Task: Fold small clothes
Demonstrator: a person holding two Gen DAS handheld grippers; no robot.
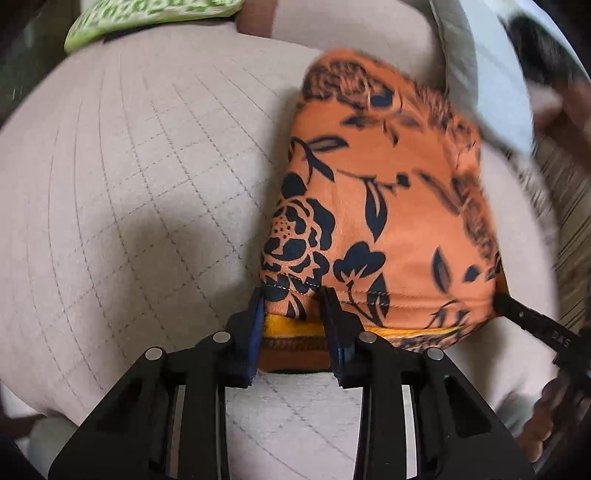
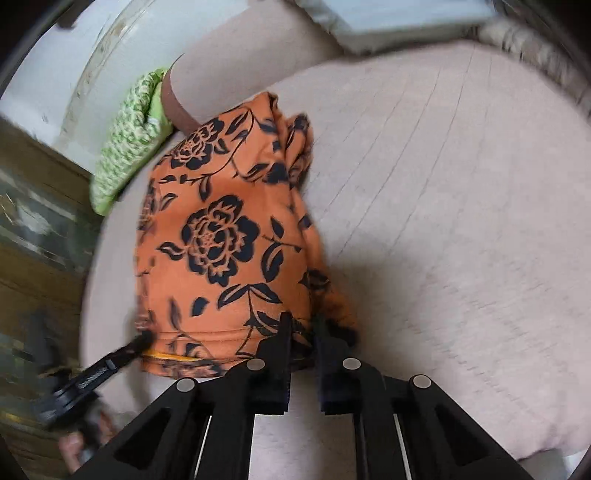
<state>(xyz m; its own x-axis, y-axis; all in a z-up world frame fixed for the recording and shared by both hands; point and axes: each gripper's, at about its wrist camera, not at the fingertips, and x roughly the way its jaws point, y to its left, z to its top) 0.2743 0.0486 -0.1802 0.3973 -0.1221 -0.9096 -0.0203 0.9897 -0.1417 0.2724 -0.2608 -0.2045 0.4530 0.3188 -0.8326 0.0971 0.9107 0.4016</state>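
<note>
On a quilted beige cushion [image 1: 129, 184], frame centre: one orange garment [image 1: 376, 206], soft knit, black rose-and-leaf print, stitched hem nearest the cameras, yellow lining edge showing beneath. Upper left of the frame: green-and-white patterned cloth [image 1: 147, 22], lumpy, folded. Upper right: pale pillow [image 1: 461, 66], smooth. Left gripper [image 1: 293, 295]: jaws narrowed onto the hem's left corner. Right gripper [image 2: 303, 325]: jaws nearly closed, pinching the hem's right corner. Nothing lies between garment and grippers.

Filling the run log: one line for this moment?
left gripper: shut on cloth | right gripper: shut on cloth | cloth on cushion
</note>
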